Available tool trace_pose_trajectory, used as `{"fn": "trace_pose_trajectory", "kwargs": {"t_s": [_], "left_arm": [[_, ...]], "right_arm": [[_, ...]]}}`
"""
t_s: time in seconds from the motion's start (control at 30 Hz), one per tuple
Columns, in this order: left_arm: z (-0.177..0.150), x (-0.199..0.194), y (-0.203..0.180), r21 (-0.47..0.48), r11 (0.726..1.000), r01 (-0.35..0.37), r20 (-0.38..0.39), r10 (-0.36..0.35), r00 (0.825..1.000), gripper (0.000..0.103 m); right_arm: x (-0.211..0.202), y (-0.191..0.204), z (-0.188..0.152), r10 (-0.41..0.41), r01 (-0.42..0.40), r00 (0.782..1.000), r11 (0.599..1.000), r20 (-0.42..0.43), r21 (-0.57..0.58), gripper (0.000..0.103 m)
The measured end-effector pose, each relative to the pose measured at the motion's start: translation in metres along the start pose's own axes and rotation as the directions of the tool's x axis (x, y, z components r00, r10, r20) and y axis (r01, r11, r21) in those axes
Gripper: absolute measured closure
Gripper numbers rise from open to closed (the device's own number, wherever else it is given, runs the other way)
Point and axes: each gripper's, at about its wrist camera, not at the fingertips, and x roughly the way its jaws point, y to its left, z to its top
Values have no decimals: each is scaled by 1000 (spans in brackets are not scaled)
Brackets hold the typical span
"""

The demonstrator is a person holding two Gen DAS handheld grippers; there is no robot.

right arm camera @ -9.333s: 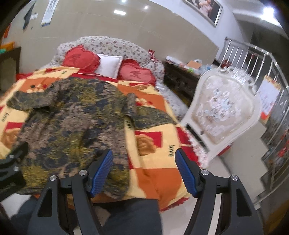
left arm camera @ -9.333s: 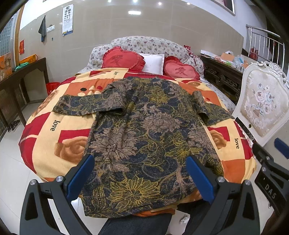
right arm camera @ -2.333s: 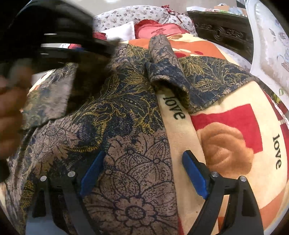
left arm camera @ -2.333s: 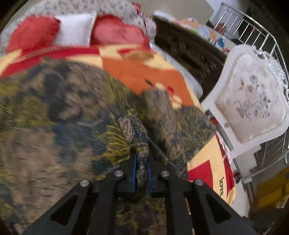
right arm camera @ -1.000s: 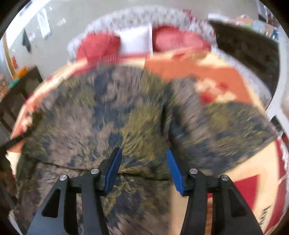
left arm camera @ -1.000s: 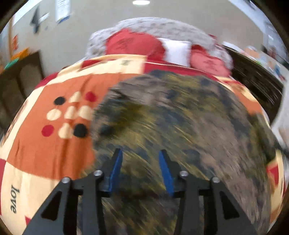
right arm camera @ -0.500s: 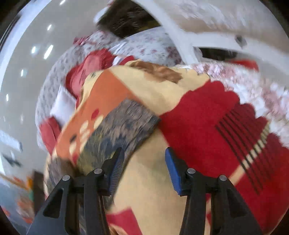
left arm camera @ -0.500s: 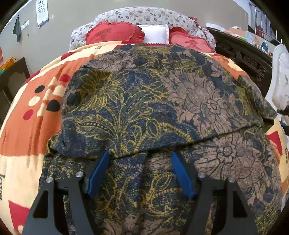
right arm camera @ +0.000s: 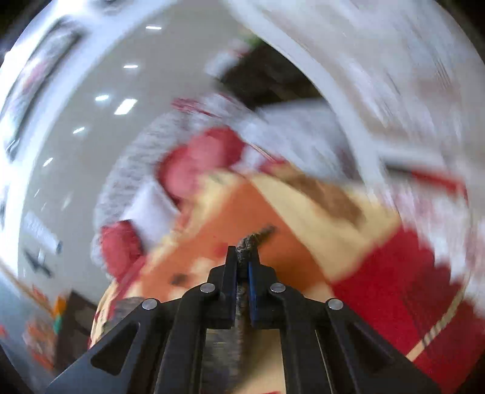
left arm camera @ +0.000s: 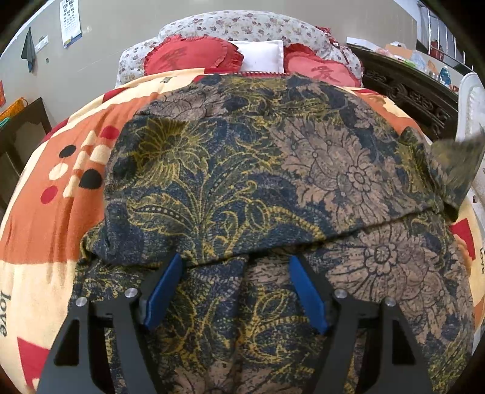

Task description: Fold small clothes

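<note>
The left tongs [left arm camera: 235, 288] stand wide over the dark floral fabric shirt [left arm camera: 242, 181]; the right tongs [right arm camera: 242, 266] pinch its edge.

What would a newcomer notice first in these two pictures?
The dark flowered shirt fills the left view, spread on the orange and red blanket with one fold already laid across it. Behind it lie red heart pillows. In the blurred right view, the right tongs pinch a bit of that patterned cloth.

- "love" is printed in black on the bedspread [left arm camera: 36, 236], at its left edge.
- Each red heart cushion [left arm camera: 191, 57] bears one darker red character.
- The wall chart [left arm camera: 71, 22] is too small to read.
</note>
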Motion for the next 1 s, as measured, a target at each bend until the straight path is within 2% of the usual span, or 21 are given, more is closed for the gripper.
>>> {"fn": "trace_pose_trajectory", "kwargs": {"t_s": [0.07, 0.13, 0.2, 0.27, 0.3, 0.33, 0.43, 0.47, 0.53, 0.57, 0.63, 0.7, 0.83, 0.9, 0.93, 0.97, 1.0], "left_arm": [[8, -8, 2, -18, 1000, 23, 11, -22, 1000, 26], [22, -21, 9, -77, 994, 76, 38, -73, 997, 26], [40, -36, 17, -150, 975, 161, 71, -152, 986, 26], [60, -43, 24, -227, 933, 278, 81, -266, 960, 25], [68, -43, 25, -260, 905, 336, 79, -327, 942, 25], [77, -38, 26, -304, 864, 402, 64, -402, 913, 24], [89, -16, 15, -370, 815, 446, -11, -484, 875, 23], [91, -9, 8, -373, 808, 455, -34, -502, 864, 23], [92, 2, -6, -364, 803, 472, -77, -531, 844, 23], [91, 9, -13, -362, 792, 491, -101, -557, 824, 23], [87, 26, -35, -354, 769, 532, -182, -614, 768, 23], [83, 33, -48, -339, 779, 527, -220, -611, 761, 23], [86, 46, -60, -413, 729, 546, -218, -661, 718, 23], [89, 47, -66, -414, 723, 553, -223, -670, 708, 27], [90, 46, -70, -407, 726, 554, -228, -668, 709, 29], [92, 46, -73, -402, 730, 553, -229, -665, 711, 36], [93, 45, -75, -400, 734, 549, -225, -659, 718, 56]], "right_arm": [[-25, 46, 10, 84, -79, 995, 993, 51, -89, 95], [-43, 95, 12, 201, -187, 978, 967, 64, -175, 95], [-47, 142, 0, 325, -312, 946, 917, 11, -247, 95], [-38, 176, -24, 400, -403, 914, 868, -72, -291, 95], [-27, 194, -46, 424, -444, 896, 838, -135, -317, 95], [-14, 208, -72, 420, -464, 886, 819, -196, -339, 95], [23, 218, -144, 343, -454, 878, 819, -334, -351, 95], [40, 216, -177, 295, -436, 872, 832, -391, -344, 95], [53, 211, -213, 226, -404, 869, 839, -439, -366, 95], [57, 209, -233, 205, -403, 860, 835, -467, -375, 95], [56, 207, -247, 186, -395, 861, 830, -474, -393, 95], [50, 209, -254, 170, -385, 872, 817, -459, -428, 95], [36, 218, -262, 150, -362, 898, 784, -413, -504, 95], [26, 223, -263, 146, -350, 912, 764, -383, -542, 95], [21, 227, -265, 144, -347, 916, 756, -376, -556, 95], [20, 228, -266, 145, -352, 914, 748, -379, -563, 95], [19, 229, -269, 144, -355, 913, 743, -382, -568, 95]]}}
